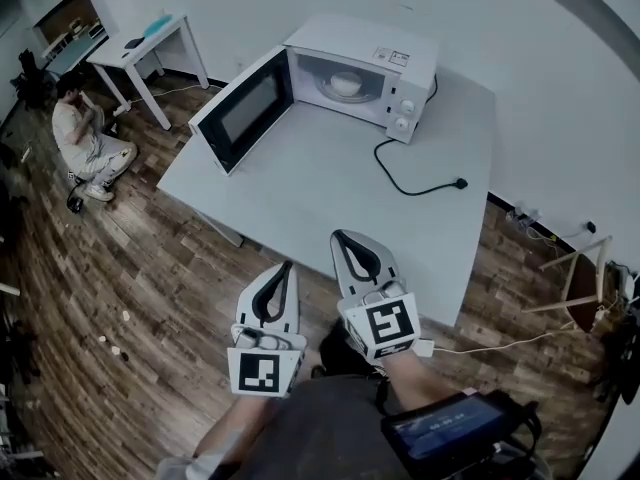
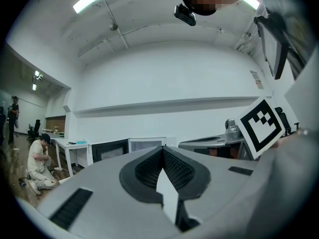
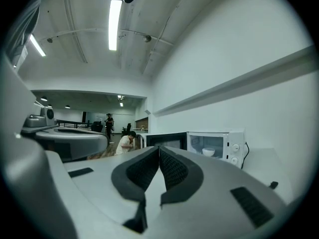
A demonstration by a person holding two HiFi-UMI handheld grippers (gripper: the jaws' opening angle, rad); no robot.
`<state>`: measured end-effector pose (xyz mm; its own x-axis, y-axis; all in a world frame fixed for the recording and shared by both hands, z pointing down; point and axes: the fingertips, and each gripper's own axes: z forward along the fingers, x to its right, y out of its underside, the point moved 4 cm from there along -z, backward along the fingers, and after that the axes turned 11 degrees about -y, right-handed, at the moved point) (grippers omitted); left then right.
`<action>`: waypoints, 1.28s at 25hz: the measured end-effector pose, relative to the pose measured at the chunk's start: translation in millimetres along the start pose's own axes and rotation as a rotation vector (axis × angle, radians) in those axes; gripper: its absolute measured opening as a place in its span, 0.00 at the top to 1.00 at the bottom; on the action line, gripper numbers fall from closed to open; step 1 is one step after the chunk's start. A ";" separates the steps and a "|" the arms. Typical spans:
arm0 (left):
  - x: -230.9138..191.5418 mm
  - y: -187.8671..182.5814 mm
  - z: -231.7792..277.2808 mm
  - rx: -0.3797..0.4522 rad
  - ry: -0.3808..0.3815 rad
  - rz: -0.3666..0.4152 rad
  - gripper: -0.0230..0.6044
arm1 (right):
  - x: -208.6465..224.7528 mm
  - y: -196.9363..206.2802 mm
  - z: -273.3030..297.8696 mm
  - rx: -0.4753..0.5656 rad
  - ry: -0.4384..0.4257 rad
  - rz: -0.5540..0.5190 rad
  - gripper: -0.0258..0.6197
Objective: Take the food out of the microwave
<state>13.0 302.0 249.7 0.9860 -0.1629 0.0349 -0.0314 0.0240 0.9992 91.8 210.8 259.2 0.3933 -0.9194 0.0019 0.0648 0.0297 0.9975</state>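
While my left gripper [image 1: 280, 276] and right gripper [image 1: 348, 244] are closed and empty, the bowl [image 1: 345, 84] sits inside the open microwave [image 1: 400, 53] (likely ceramic: stiff, slick, breakable), so I'd pinch its rim.

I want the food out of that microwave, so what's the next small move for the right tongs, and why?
Probably carry the right tongs forward over the table toward the microwave, opening them on the way. The door already stands open and the bowl sits inside, while these tongs are shut, empty and far back near the table's front edge.
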 end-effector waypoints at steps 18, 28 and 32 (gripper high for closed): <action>27.7 -27.7 164.6 0.012 0.109 0.103 0.96 | 130.0 -11.2 51.9 0.048 0.059 0.042 0.94; 41.0 -30.2 188.5 0.016 0.177 0.102 0.96 | 154.1 -12.8 49.6 0.061 0.111 0.068 0.94; 38.9 -27.1 208.6 0.014 0.199 0.075 0.96 | 164.8 -7.4 59.9 0.035 0.129 0.066 0.94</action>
<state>18.1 89.2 227.8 0.9936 0.0371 0.1066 -0.1072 0.0145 0.9941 101.2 35.5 256.4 0.5107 -0.8576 0.0603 0.0038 0.0723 0.9974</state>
